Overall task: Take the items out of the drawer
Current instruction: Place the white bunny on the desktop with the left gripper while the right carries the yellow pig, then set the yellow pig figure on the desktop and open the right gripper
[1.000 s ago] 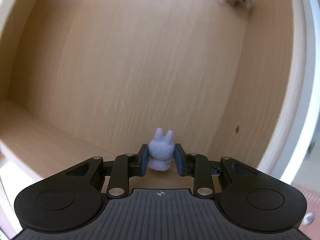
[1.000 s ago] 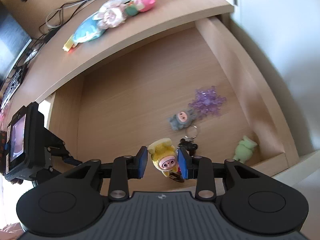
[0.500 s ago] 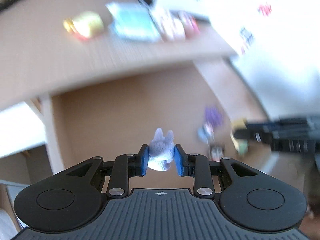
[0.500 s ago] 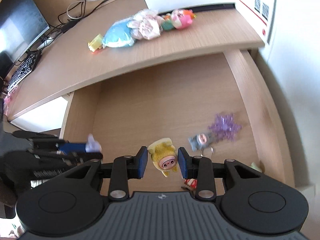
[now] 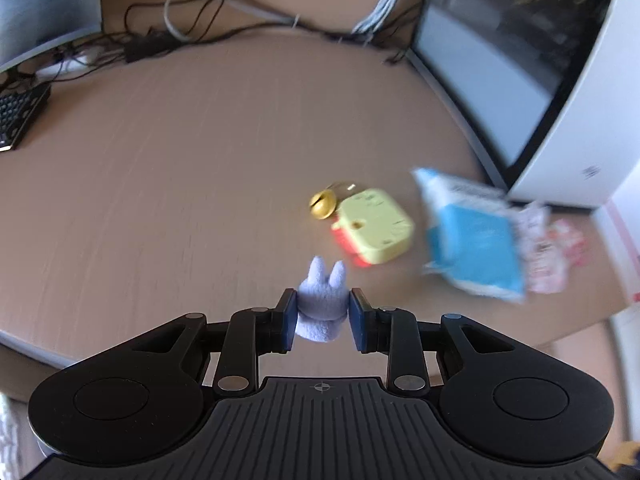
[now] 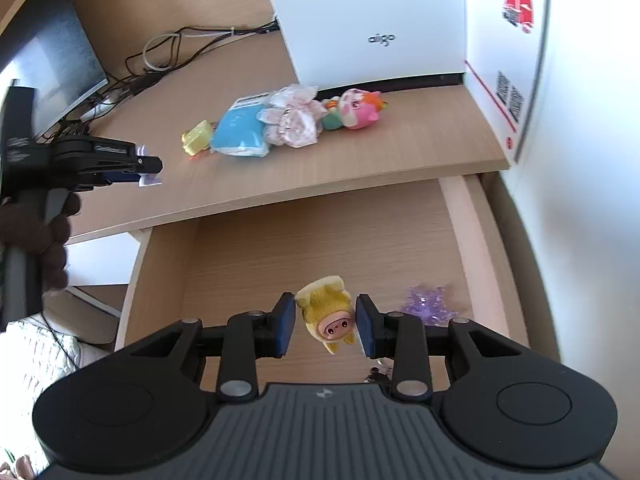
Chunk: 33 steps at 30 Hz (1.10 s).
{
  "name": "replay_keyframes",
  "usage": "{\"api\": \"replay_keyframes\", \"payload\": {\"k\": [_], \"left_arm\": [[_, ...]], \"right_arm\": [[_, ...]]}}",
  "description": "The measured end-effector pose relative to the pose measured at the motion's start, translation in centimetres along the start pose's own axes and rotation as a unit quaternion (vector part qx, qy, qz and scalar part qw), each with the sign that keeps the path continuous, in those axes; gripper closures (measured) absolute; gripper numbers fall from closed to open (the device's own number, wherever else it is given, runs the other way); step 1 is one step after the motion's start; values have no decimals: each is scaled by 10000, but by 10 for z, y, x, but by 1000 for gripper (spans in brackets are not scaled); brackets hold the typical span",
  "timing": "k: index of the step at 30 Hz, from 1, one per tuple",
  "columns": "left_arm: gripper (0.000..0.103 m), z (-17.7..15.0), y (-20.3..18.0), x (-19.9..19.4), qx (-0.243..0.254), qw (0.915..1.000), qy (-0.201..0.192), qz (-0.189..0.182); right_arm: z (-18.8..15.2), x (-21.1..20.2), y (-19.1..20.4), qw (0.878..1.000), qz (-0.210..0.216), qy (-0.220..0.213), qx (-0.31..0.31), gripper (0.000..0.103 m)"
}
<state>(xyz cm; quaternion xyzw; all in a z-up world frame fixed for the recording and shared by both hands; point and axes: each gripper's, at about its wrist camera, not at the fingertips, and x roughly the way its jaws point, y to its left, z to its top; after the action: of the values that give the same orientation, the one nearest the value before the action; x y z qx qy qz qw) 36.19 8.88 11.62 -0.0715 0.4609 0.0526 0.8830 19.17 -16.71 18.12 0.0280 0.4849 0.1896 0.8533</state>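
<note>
Left gripper (image 5: 322, 322) clamps lavender bunny toy (image 5: 321, 307) above desk (image 5: 160, 200), ears pointing away along the fingers; right gripper (image 6: 325, 328) clamps yellow pig toy (image 6: 329, 316) over open drawer (image 6: 280, 248), face toward camera.

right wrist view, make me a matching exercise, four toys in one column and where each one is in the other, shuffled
Things:
1. yellow pig toy
2. purple snowflake
3. pink plush
4. lilac bunny

Places:
A. on the desk top, beside the white box
B. between the pads of the left gripper, over the desk
C. on the floor of the open drawer
D. between the pads of the right gripper, above the drawer

Pairs: 1-D, 2-C, 3-A, 4-B
</note>
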Motion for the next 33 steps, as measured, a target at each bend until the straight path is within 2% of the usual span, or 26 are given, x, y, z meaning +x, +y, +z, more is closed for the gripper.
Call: {"api": "replay_keyframes", "payload": {"k": [4,8,13,18,22,26,30,33], "left_arm": [[71,-1,0,11,204,9997,-104,95],[71,-7,6,7,-5,9991,-316,-292],[73,-15,25,-28,-346,9951,-854,-372],[73,-33,44,-68,-645,9910,-1053,-521],[73,-60,41,-90,-628,9921,-947,-530],[73,-100,27,-96,-495,9943,-443,-831],[73,-126,18,-99,-261,9944,-40,-1020],[74,-136,20,-108,-235,9959,-8,-874]], "right_arm": [[-1,-2,-11,9999,-111,-11,107,71],[0,-3,-20,9998,-136,-36,163,71],[8,3,-30,9995,-113,-67,272,71],[29,13,-39,9987,-60,-150,477,71],[57,23,-40,9983,-76,-351,469,71],[88,38,-35,9975,-162,-646,232,71],[119,63,-31,9920,-611,-1089,-175,71],[138,83,-33,9897,-764,-1177,-280,71]]}}
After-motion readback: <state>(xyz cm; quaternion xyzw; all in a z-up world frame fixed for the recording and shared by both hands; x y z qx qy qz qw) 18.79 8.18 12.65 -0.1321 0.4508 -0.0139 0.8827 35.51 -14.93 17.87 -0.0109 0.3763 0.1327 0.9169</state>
